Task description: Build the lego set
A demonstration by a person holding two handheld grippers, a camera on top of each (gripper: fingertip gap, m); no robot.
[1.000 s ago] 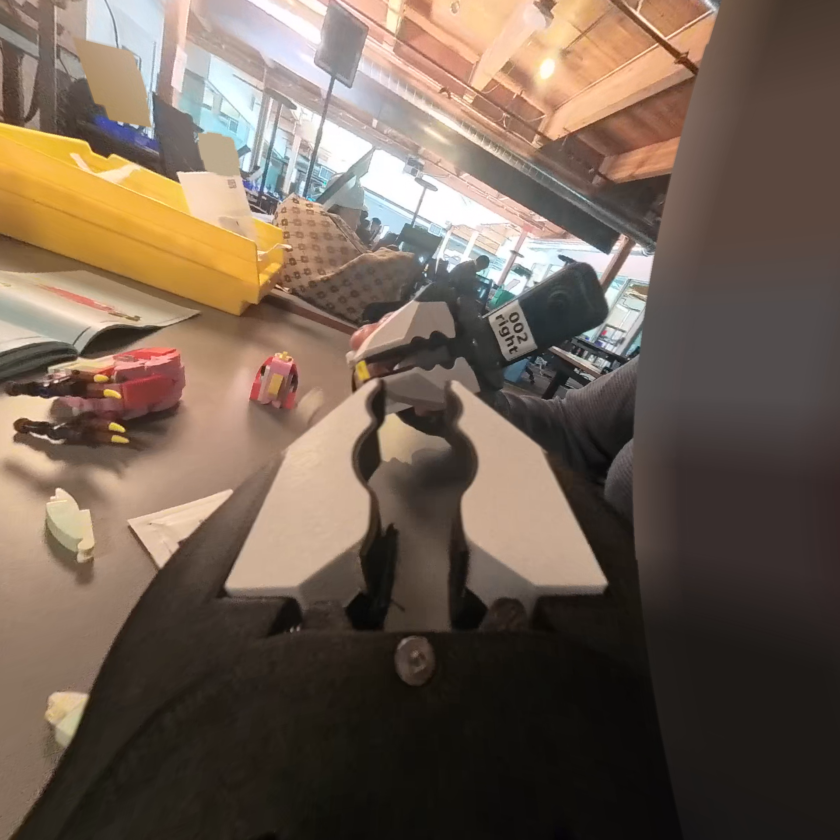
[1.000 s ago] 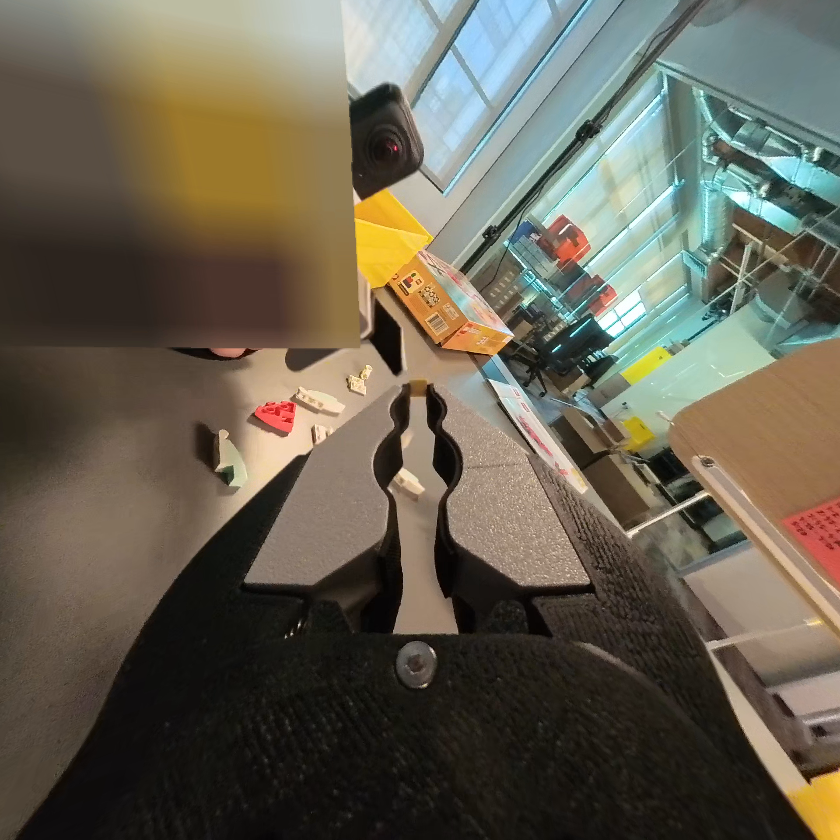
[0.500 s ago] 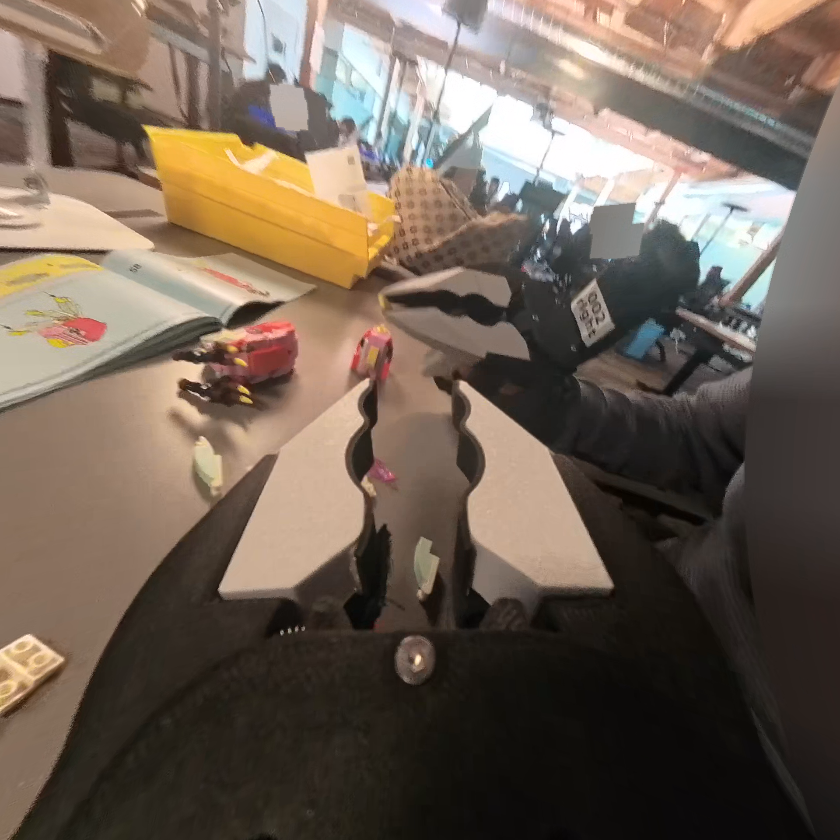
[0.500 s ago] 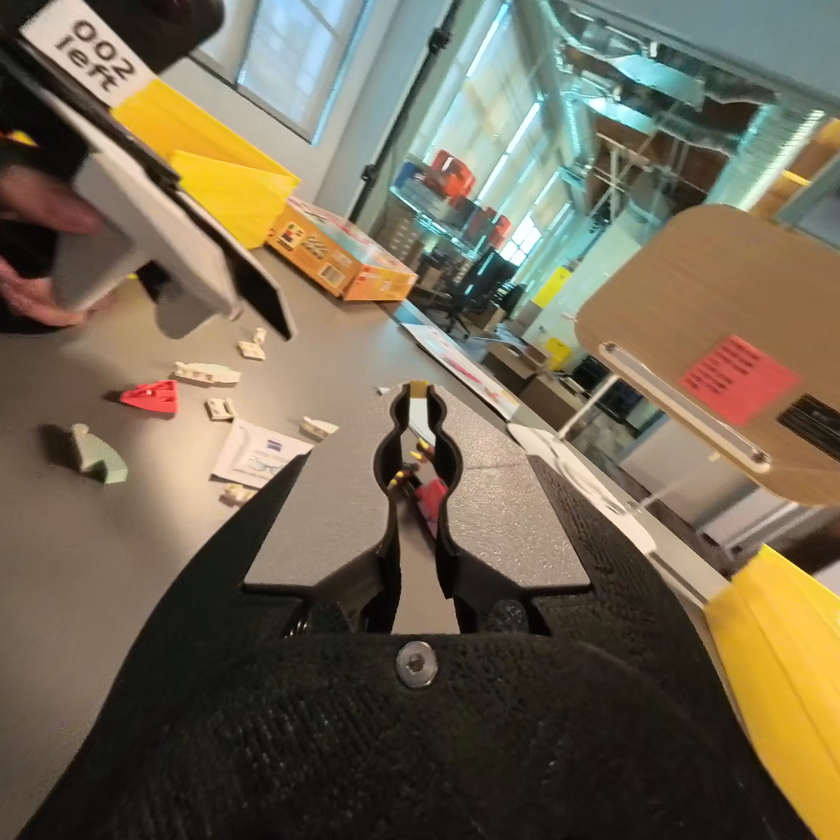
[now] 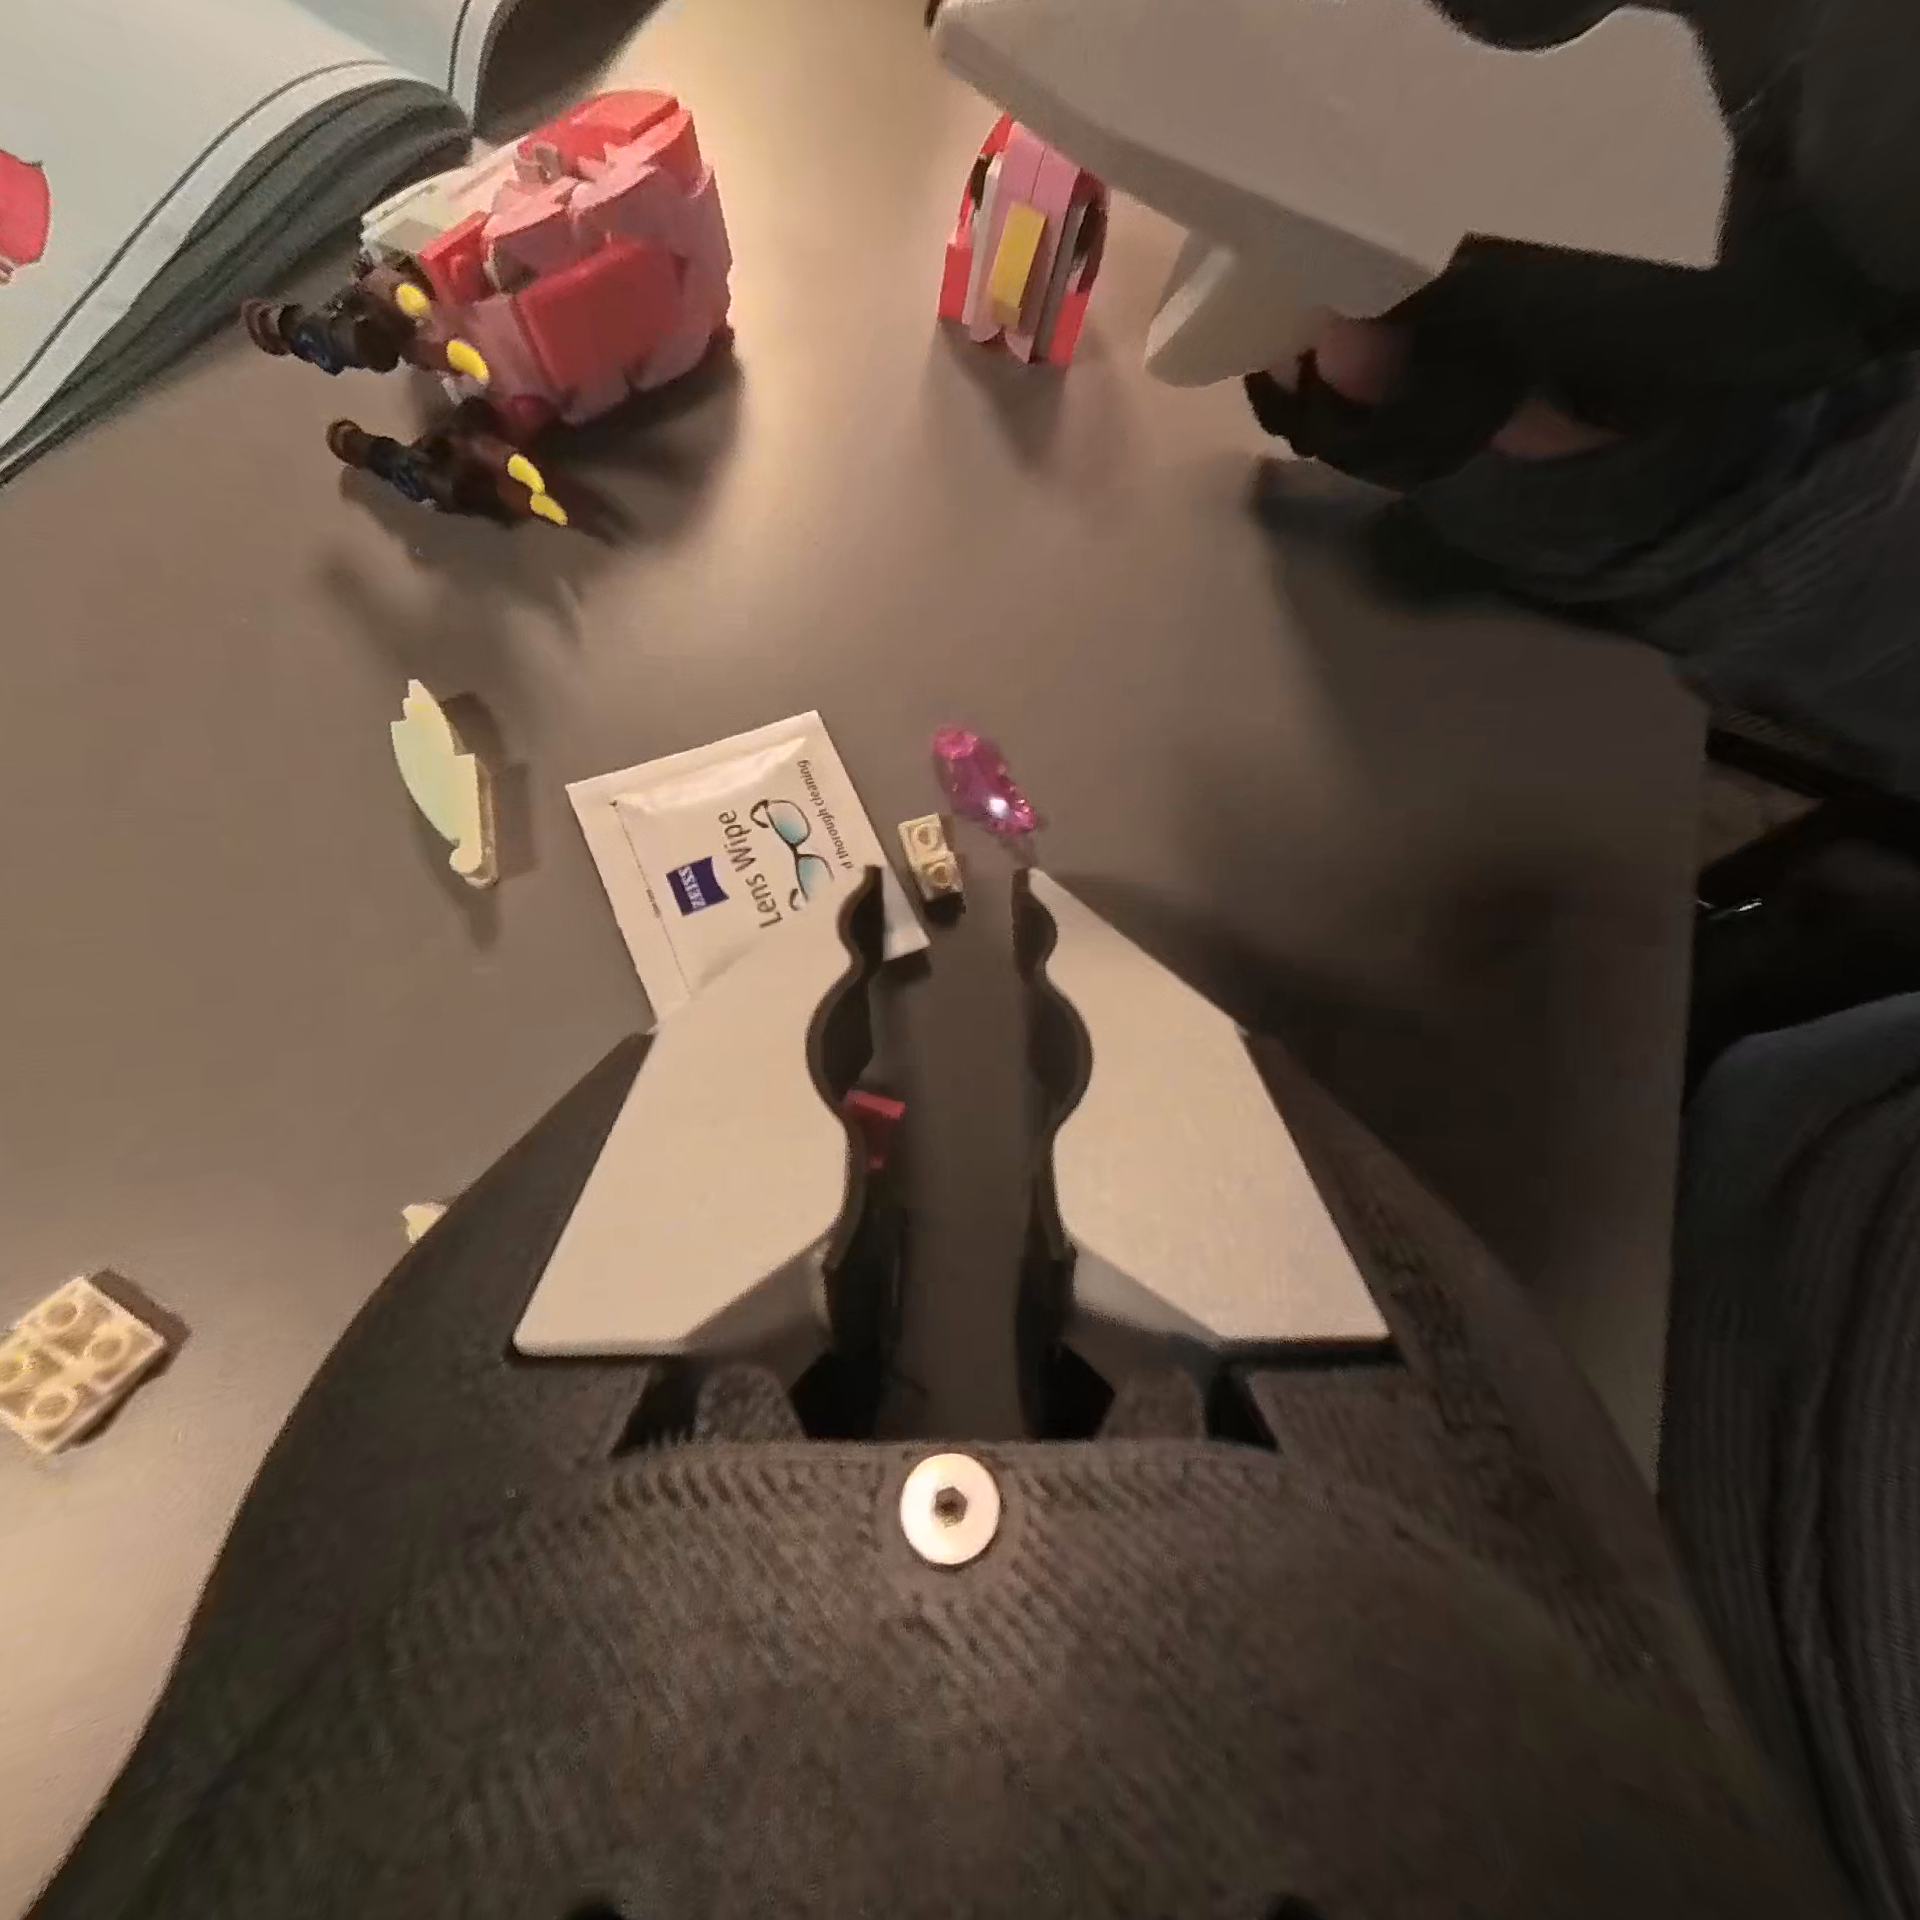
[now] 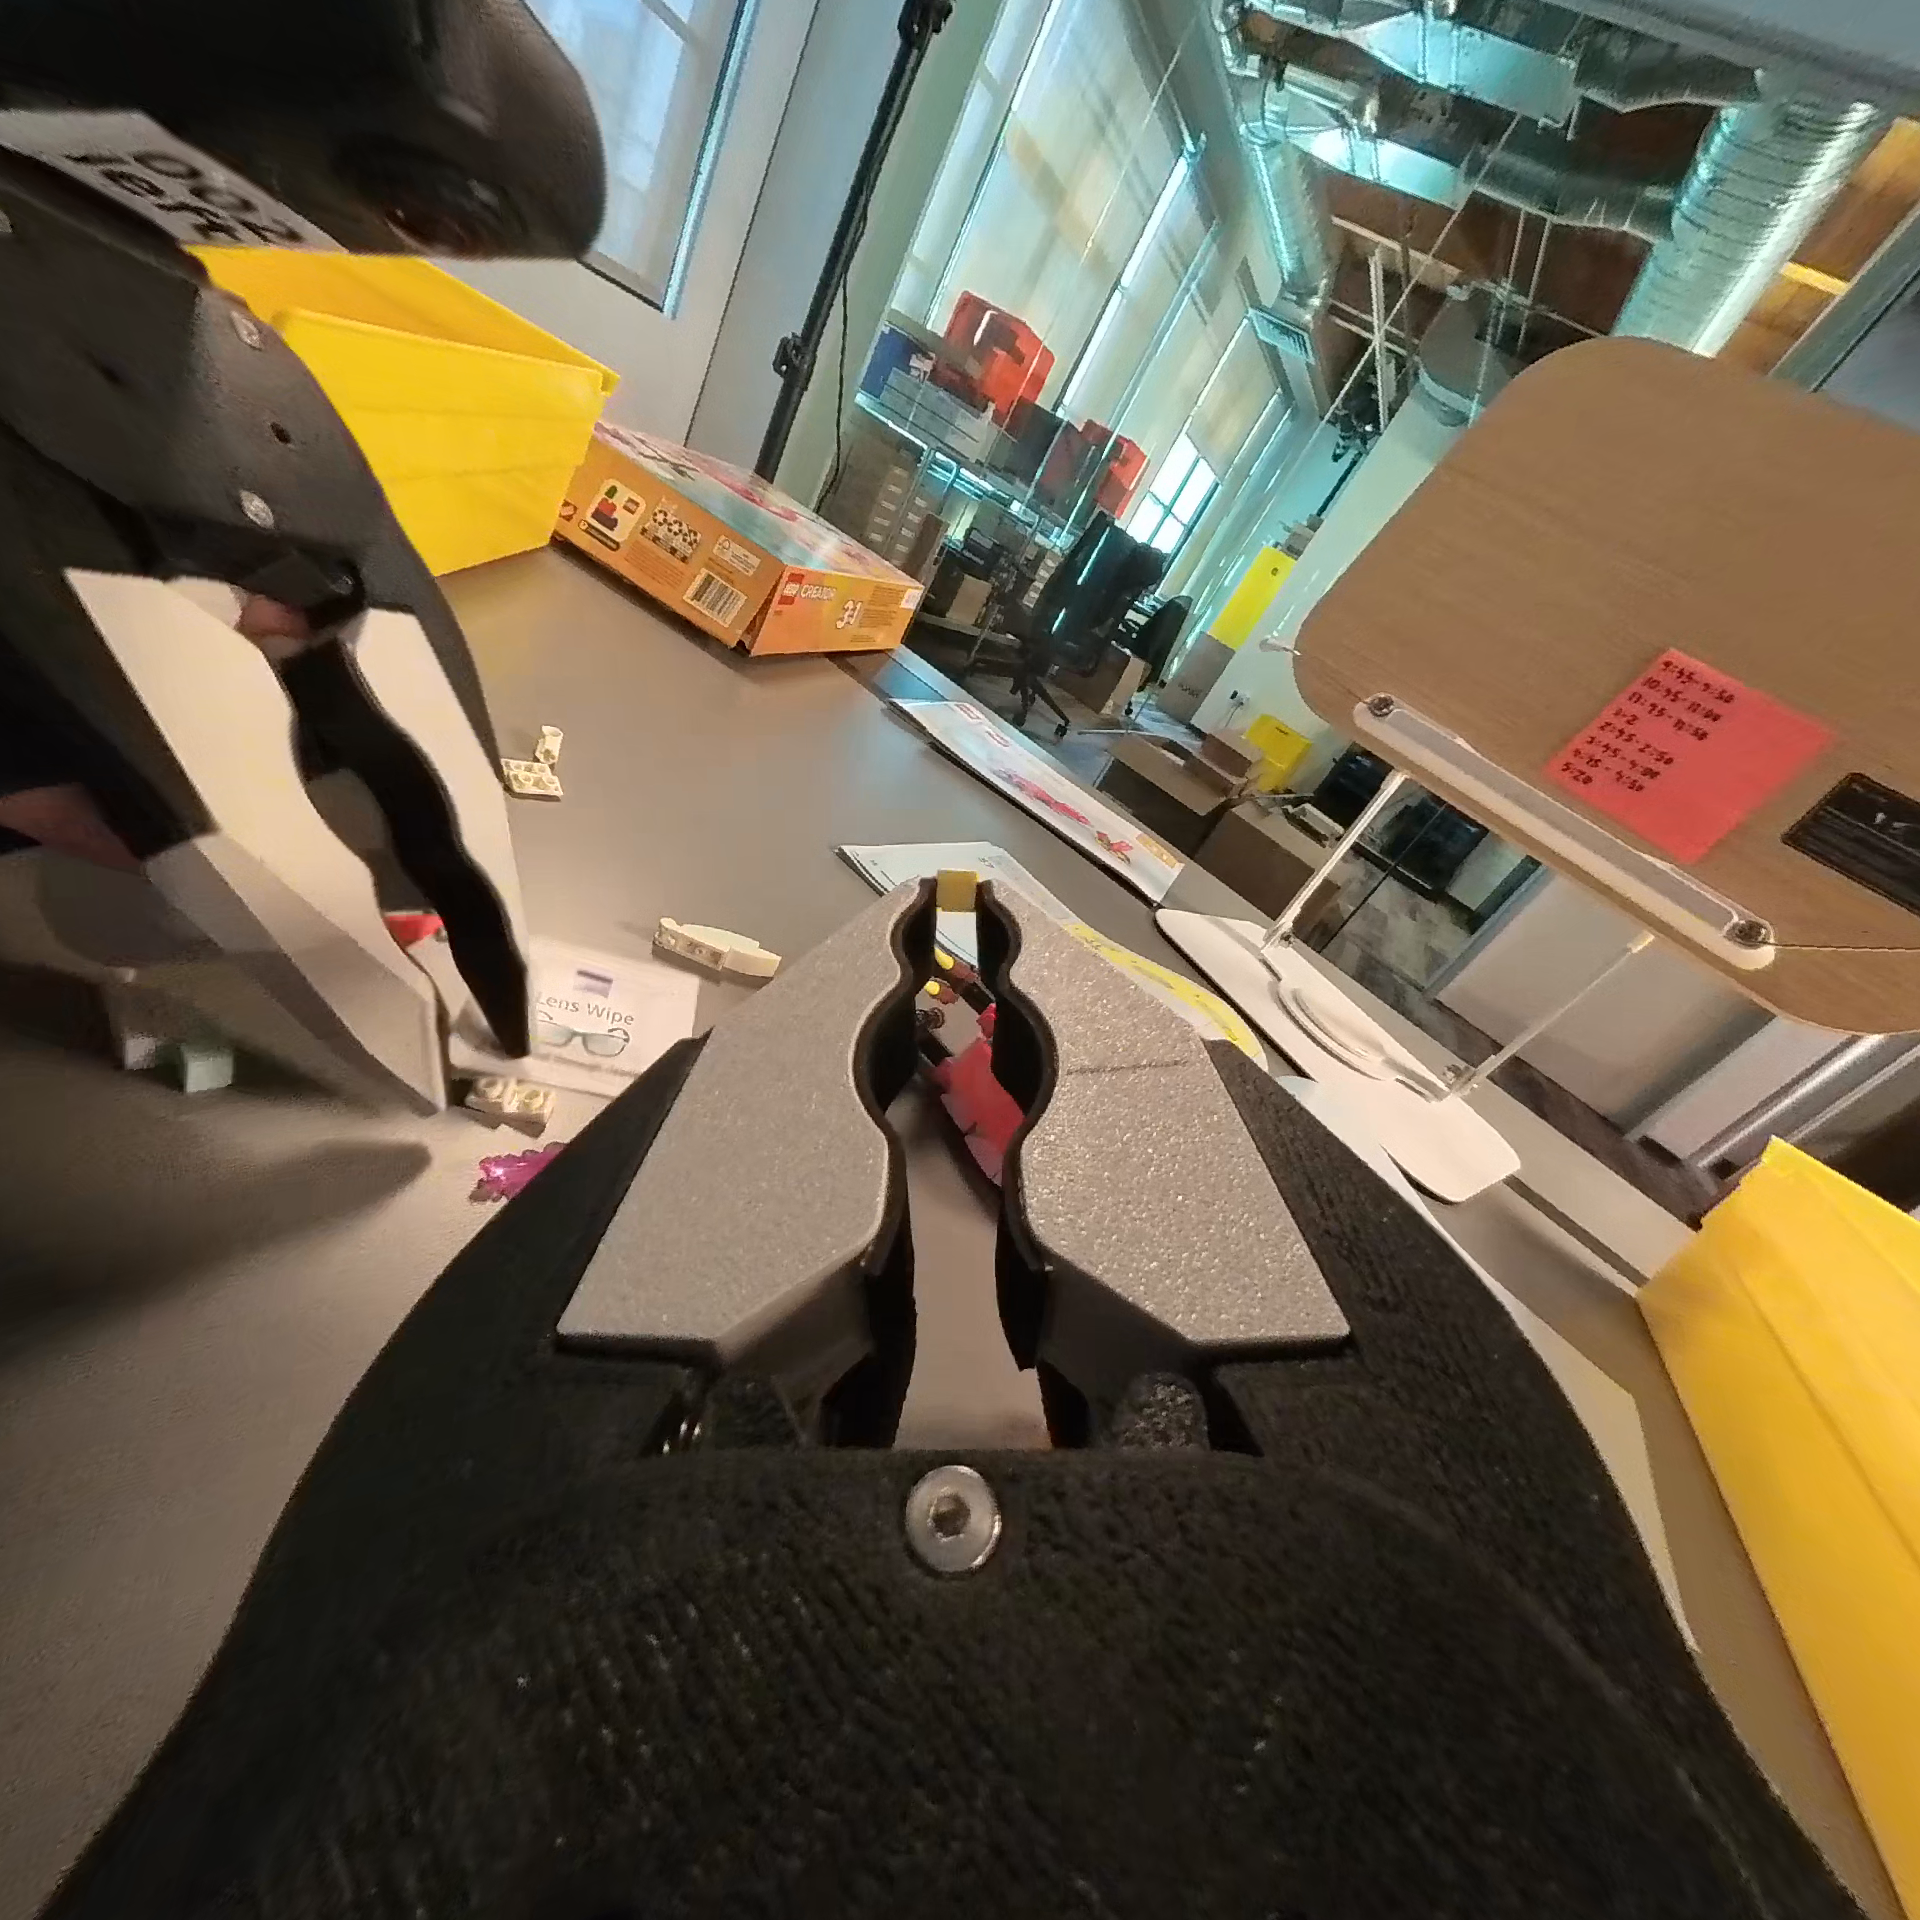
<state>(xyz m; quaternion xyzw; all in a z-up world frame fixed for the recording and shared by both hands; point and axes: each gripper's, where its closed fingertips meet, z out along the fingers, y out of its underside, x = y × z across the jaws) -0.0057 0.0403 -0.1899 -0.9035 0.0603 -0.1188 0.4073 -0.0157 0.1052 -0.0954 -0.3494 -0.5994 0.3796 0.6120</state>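
My left gripper (image 5: 940, 883) points down at the grey table (image 5: 1195, 665) with its jaws apart and nothing in them. A small cream two-stud brick (image 5: 930, 868) lies on the table just ahead of the gap, untouched by the pads. A white wipe sachet (image 5: 717, 842) lies under the left fingertip (image 5: 868, 899), and a clear pink piece (image 5: 982, 779) lies just beyond. My right gripper (image 6: 956, 902) is shut on a small yellow piece (image 6: 956, 891) and holds it above the table. It also shows in the left wrist view (image 5: 1247, 208), above a small red and pink build (image 5: 1023, 260).
A red and pink brick model with brown claws (image 5: 551, 281) lies far left, with a cream leaf-shaped piece (image 5: 447, 790) and a cream plate (image 5: 73, 1361) nearer. An open booklet (image 5: 156, 156), yellow bins (image 6: 447, 416), an orange box (image 6: 727, 551) and a wooden-topped stand (image 6: 1610, 644) ring the table. My hands' fingertips stand some 11 cm from each other.
My left gripper has tipped down from facing the room to hover over the sachet and cream brick, its jaws still apart. My right gripper has kept the yellow piece while swinging round.
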